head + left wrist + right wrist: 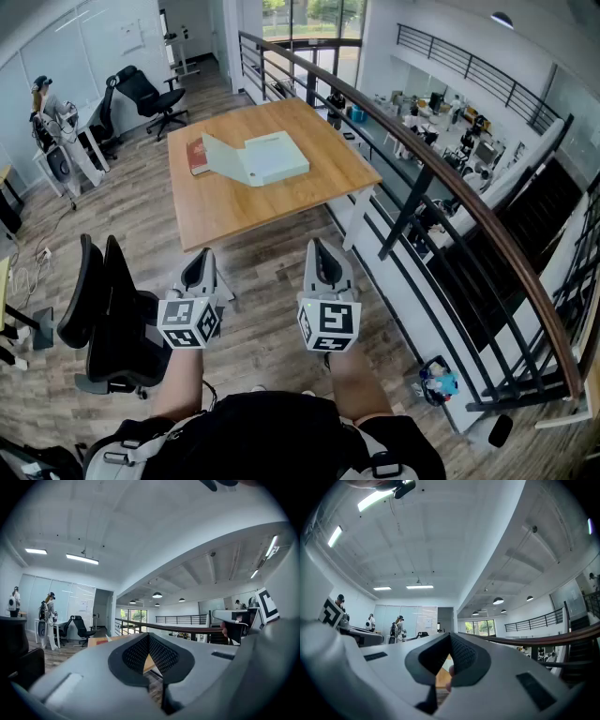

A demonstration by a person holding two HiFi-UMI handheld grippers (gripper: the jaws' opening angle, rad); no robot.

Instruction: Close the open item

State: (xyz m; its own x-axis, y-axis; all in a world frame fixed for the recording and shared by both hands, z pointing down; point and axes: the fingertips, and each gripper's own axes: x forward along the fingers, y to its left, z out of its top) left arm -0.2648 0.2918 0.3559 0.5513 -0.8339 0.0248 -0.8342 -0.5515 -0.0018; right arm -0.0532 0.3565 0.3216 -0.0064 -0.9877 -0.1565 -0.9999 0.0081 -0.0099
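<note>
– Two forearms reach forward side by side in the head view, each hand carrying its tool out in front of the body. The left gripper lies level, and the right gripper has its nose tipped slightly up.

– And the claws?

– Both are pinched together with nothing in them. In the left gripper view the dark pads meet at the tip, and in the right gripper view the pads meet the same way.

– Where is the thing to be closed?

– The box sits on the wooden table, well apart from both tools and straight ahead of them. Its lid stands raised on the left side, next to a red book. A black chair stands just left of the left gripper, and a railing runs along the right.

– Any writing?

– Each tool's marker cube bears black-and-white square patterns. Print on the box and book is too small to read.
</note>
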